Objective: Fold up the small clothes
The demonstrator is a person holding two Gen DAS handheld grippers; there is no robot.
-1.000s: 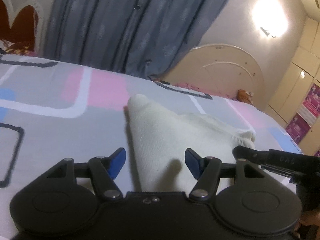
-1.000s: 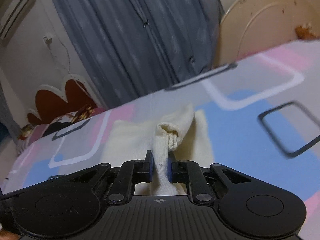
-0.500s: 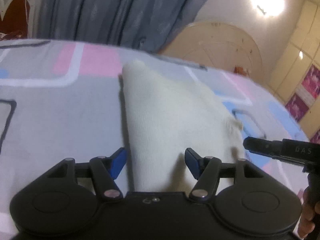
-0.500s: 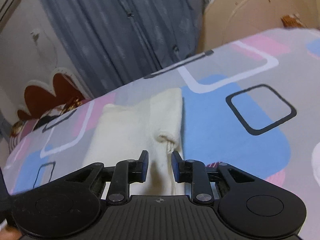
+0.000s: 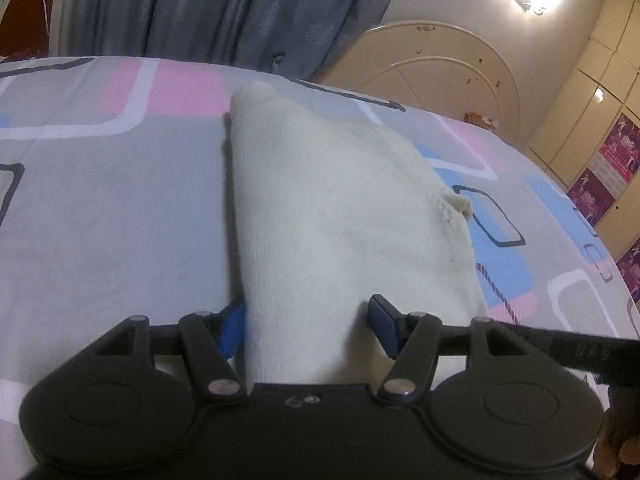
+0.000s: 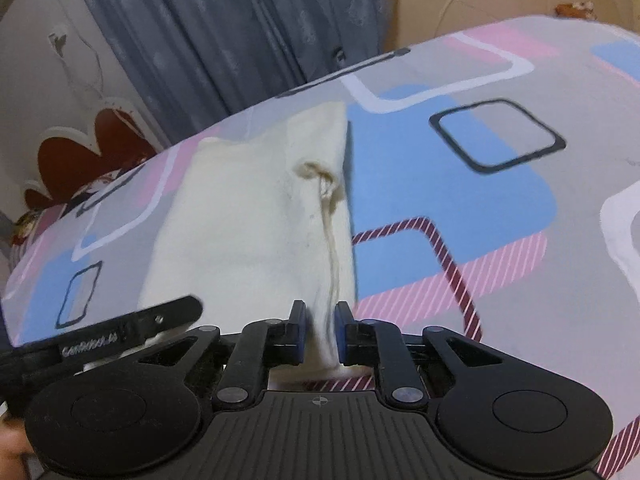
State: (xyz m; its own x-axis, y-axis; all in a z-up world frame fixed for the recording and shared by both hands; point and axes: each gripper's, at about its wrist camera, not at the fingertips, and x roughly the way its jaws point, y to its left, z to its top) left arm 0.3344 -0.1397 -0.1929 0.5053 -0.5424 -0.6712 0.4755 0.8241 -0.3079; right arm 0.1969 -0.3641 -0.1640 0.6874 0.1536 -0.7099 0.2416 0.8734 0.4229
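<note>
A cream knit garment (image 5: pixel 332 216) lies folded on the patterned bedsheet (image 5: pixel 112 208). It also shows in the right wrist view (image 6: pixel 248 232), with a bunched seam along its right side. My left gripper (image 5: pixel 306 324) is open, its blue pads on either side of the garment's near edge. My right gripper (image 6: pixel 318 330) is slightly open around the garment's near right edge, the pads just off the cloth. The other gripper shows in the left wrist view (image 5: pixel 576 348) and in the right wrist view (image 6: pixel 120 328).
The bedsheet (image 6: pixel 500 208) has pink, blue and grey squares. Grey curtains (image 5: pixel 224 12) and a cream headboard (image 5: pixel 440 64) stand beyond the bed. A red and white headboard (image 6: pixel 92 148) is at the left. Wardrobes (image 5: pixel 600 92) are at the right.
My right gripper has let go of the garment's edge and the cloth has dropped flat on the bed. Both grippers have come lower toward the garment's near edge.
</note>
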